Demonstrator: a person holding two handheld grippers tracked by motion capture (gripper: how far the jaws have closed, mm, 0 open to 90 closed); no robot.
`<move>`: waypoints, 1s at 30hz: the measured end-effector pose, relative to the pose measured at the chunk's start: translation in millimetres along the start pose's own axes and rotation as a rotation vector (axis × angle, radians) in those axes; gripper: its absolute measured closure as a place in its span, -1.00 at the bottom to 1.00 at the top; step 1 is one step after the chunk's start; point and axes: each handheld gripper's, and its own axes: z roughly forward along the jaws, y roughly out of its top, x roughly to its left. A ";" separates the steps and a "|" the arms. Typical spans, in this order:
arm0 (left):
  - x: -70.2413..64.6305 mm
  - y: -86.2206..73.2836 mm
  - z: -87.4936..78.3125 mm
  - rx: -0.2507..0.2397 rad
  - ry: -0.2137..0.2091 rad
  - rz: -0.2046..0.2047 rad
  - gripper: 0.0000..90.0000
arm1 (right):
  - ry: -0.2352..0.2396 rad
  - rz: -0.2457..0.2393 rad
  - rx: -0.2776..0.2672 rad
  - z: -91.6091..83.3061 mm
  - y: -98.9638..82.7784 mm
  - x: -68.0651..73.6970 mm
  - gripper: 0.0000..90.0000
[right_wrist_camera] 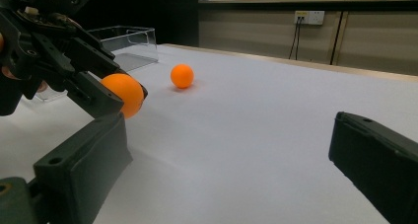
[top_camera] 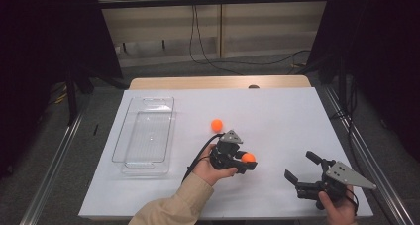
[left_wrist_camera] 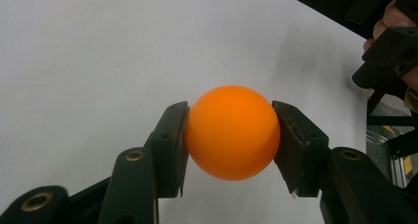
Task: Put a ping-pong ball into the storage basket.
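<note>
The left hand-held gripper [top_camera: 246, 161] is clamped on an orange ball [top_camera: 248, 157], its two black pads pressing the ball's opposite sides, as the left gripper view shows with the ball [left_wrist_camera: 232, 132] squeezed between them above the white sheet [left_wrist_camera: 98, 51]. In the high view this gripper sits near the middle of the table [top_camera: 218, 82], a little toward the person's side, held by the left hand [top_camera: 210, 168] in a tan sleeve [top_camera: 173, 207]. A second orange ball [top_camera: 216, 125] lies loose on the sheet, near the held one but apart from it, farther from the person. A clear plastic tray [top_camera: 130, 136] rests on the left part of the sheet, well apart from both balls. The right hand-held gripper [top_camera: 298, 166] rests low near the right front of the sheet with its jaws spread wide and nothing between them; in the right gripper view they frame bare sheet, with the held ball [right_wrist_camera: 123, 92] and the loose ball [right_wrist_camera: 182, 76] beyond
</note>
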 end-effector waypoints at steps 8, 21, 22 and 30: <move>3.6 1.6 -5.6 0.001 0.012 -0.008 0.13 | 0.000 0.002 -0.001 -0.1 0.0 -0.2 -0.97; 8.7 3.2 -13.2 -0.006 0.021 -0.029 0.13 | -0.001 0.003 0.000 0.1 0.0 -0.3 -0.97; 9.2 3.3 -13.8 -0.003 0.024 -0.031 0.13 | 0.000 0.003 0.000 0.0 0.0 -0.3 -0.97; 11.8 3.7 -16.9 0.003 0.030 -0.040 0.13 | 0.000 0.002 0.000 -0.2 0.0 -0.6 -0.97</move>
